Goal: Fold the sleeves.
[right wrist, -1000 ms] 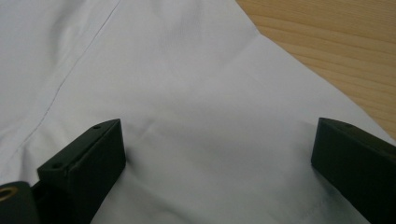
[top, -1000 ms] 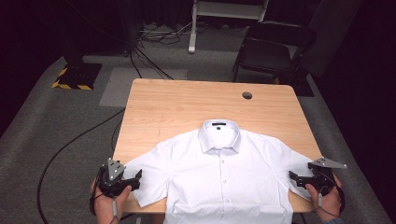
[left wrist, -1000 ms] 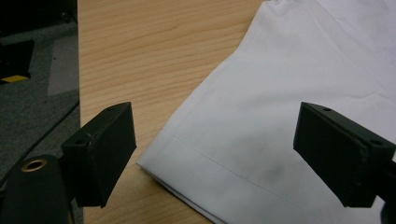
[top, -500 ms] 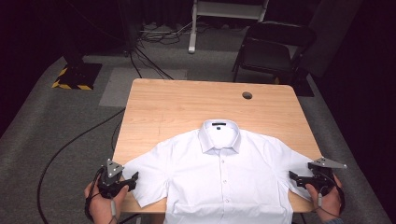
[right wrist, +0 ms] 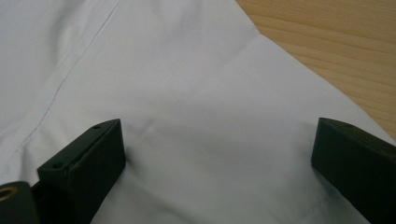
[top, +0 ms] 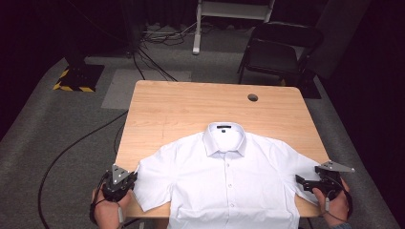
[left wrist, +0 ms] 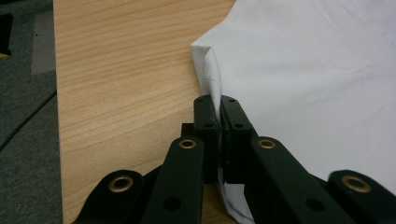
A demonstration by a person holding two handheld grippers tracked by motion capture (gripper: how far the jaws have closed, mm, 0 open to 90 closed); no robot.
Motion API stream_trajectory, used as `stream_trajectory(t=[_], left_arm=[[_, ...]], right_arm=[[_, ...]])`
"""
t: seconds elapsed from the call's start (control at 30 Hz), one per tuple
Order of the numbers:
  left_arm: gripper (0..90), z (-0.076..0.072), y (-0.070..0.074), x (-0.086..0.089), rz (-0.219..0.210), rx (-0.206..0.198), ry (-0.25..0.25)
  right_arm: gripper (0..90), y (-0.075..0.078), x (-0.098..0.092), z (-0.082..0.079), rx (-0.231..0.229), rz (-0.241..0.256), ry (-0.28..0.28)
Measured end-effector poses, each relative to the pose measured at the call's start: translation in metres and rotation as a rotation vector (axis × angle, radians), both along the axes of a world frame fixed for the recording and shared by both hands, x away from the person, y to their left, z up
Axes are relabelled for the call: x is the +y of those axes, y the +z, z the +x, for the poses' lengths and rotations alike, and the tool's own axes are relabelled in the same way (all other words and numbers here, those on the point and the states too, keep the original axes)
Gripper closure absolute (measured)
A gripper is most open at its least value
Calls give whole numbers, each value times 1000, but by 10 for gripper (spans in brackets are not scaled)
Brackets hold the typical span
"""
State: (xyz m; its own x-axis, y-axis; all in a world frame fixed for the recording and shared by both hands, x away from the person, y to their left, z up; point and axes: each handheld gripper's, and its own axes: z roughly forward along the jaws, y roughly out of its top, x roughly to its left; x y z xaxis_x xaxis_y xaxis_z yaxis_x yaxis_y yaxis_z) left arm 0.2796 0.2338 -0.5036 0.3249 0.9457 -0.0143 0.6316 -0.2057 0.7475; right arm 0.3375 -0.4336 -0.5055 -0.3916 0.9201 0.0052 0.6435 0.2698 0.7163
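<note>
White shirt [top: 224,181] lies between us; left gripper [left wrist: 218,109] pinches its sleeve hem, which runs toward 12 o'clock, while right gripper [right wrist: 215,154] gapes wide over the other sleeve.

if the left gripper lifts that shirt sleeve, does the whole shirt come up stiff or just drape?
Likely drapes: the white shirt lies flat and thin on the table, and its sleeve hem already curls where the left gripper pinches it. Probably light, so the body may drag along the smooth wood.

Left tongs [top: 130,180] pinched closed; right tongs [top: 300,182] spread wide.
</note>
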Motion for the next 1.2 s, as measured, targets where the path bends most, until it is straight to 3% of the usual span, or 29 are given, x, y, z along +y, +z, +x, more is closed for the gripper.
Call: stream_trajectory(t=[0.17,0.43,1.2], left_arm=[[872,-2,5,0,-23,1,21],[873,-8,29,-7,-36,-33,25],[873,-19,88,-50,-47,-130,-89]], right_arm=[[28,0,0,0,0,0,0],[28,0,0,0,0,0,0],[28,0,0,0,0,0,0]])
